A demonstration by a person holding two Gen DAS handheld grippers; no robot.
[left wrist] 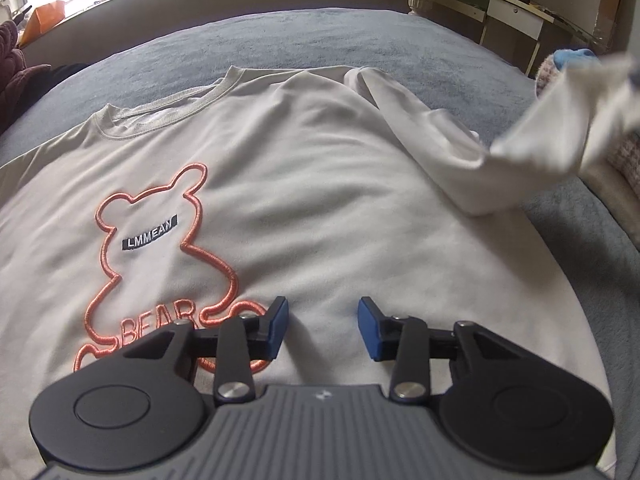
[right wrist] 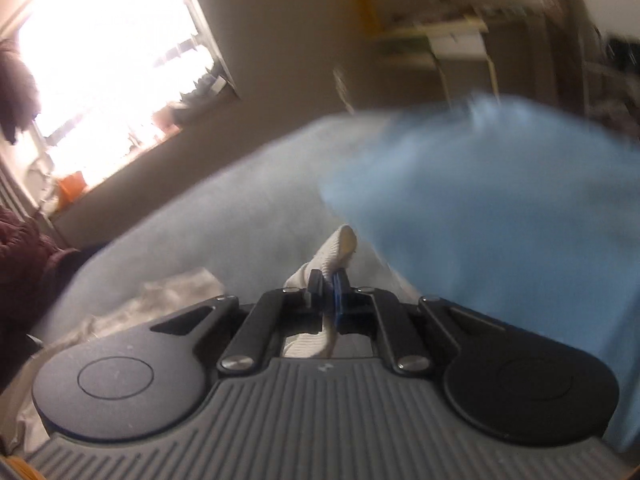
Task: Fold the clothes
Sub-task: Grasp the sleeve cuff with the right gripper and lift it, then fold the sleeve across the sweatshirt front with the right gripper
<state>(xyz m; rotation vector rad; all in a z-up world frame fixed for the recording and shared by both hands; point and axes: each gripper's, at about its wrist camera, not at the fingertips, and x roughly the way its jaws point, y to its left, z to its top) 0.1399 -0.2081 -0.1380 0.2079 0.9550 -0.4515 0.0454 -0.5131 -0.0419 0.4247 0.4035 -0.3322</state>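
The left gripper (left wrist: 323, 328) has its jaws spread wide with nothing between them, its 2 blue pads (left wrist: 280, 326) poised just above the lower front of the white sweatshirt (left wrist: 304, 184). The right gripper (right wrist: 326, 294) has its jaws pinched tight on the ribbed cuff (right wrist: 338, 250) of the sweatshirt's sleeve, the white knit poking out past the fingertips and trailing back under the tool. From the left wrist view, the sweatshirt lies front-up and mostly flat across the grey-blue blanket (left wrist: 304, 40) that covers the bed, its neckline (left wrist: 168, 108) toward the far edge and an orange bear outline (left wrist: 160, 256) with the word BEAR stitched on the chest, partly hidden behind the left gripper. The sleeve (left wrist: 472, 152) on the right side of that view rises off the blanket, bends near the bed's right edge, and its blurred end is lifted into the air toward the upper right. The right wrist view is heavily smeared: a light blue cloth (right wrist: 500, 200) fills its right half, but whether it rests on the bed cannot be told. A bright window (right wrist: 108, 60) sits beyond the bed's far left corner, and a pale desk (left wrist: 512, 12) stands against the wall past the far right corner.
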